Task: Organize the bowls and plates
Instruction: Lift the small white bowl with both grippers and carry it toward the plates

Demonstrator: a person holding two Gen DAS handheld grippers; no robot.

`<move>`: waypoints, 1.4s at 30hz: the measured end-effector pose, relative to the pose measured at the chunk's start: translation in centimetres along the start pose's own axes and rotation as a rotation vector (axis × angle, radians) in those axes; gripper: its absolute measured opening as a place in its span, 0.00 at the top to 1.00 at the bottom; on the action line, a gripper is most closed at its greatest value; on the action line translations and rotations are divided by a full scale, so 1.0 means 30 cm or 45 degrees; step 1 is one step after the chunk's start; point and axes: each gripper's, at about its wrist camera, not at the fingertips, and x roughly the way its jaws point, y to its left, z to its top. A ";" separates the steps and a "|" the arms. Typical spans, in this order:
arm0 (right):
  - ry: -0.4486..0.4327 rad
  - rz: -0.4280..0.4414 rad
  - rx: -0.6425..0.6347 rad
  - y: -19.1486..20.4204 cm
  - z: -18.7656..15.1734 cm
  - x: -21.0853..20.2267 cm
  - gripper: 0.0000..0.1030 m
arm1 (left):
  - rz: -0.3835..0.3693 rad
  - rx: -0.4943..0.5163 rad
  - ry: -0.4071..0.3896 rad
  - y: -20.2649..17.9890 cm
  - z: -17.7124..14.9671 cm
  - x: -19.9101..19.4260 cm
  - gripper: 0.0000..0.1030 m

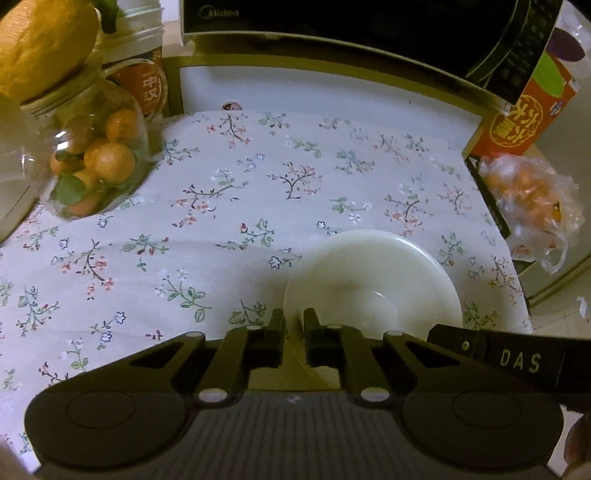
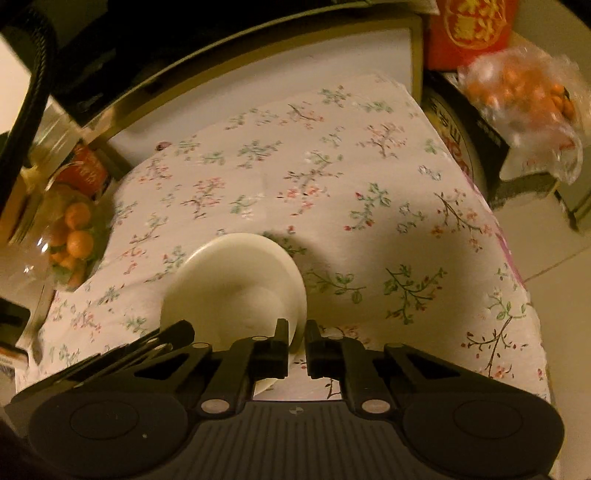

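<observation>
Plate point(image 1: 373, 280), white and shallow, lies on the floral tablecloth point(image 1: 229, 206) low and right of centre in the left wrist view, low and left of centre in the right wrist view point(image 2: 236, 284). Left gripper point(image 1: 294, 319) sits at the bottom of its frame with both fingers drawn together on the plate's near left rim, rim edge passing through the narrow slot between them, clamped. Right gripper point(image 2: 296, 330) at the bottom of its frame likewise pinches the plate's near right rim, fingers nearly together with the rim in the gap. So the plate is held from two sides, its body stretching up-frame from both sets of fingertips. The other gripper's black body shows at the lower right edge of the left view and at the lower left of the right view. Glass jar of small oranges point(image 1: 92, 162) stands at mid left, well apart from the plate. Red carton point(image 1: 517, 114) and a plastic bag of orange fruit point(image 1: 528, 192) sit at the right edge. Microwave point(image 1: 332, 18) fills the top.
</observation>
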 end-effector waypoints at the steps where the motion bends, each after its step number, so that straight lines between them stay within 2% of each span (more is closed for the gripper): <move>1: -0.003 -0.002 -0.010 0.005 -0.001 -0.006 0.94 | -0.001 -0.001 -0.009 0.000 0.001 -0.009 0.91; 11: -0.041 0.008 0.006 -0.022 -0.013 -0.081 0.93 | 0.013 0.090 -0.116 -0.057 -0.028 -0.115 0.92; 19: -0.118 0.054 -0.024 -0.021 -0.058 -0.195 0.92 | 0.005 0.069 -0.175 -0.059 -0.047 -0.188 0.92; 32: -0.197 0.092 -0.046 -0.019 -0.117 -0.302 0.90 | 0.024 0.127 -0.330 -0.086 -0.109 -0.334 0.92; 42: -0.239 0.148 -0.052 -0.026 -0.172 -0.381 0.90 | 0.005 0.156 -0.368 -0.083 -0.174 -0.428 0.92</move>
